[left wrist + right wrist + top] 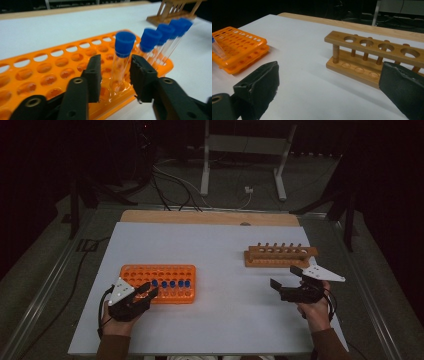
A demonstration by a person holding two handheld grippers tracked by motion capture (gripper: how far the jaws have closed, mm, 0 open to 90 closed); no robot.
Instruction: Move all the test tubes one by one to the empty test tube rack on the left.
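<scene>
Left tool (113, 75) apparently brackets a racked blue-capped tube (121, 58) without touching.

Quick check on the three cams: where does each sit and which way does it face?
High view: above the person's side, facing forward and down on the white table; both forearms and hand-held grippers show.
Left gripper view: on the left hand-held gripper, its jaws either side of a blue-capped tube in the orange rack.
Right gripper view: on the right hand-held gripper, jaws wide, facing the wooden rack.
All three share both racks.
</scene>
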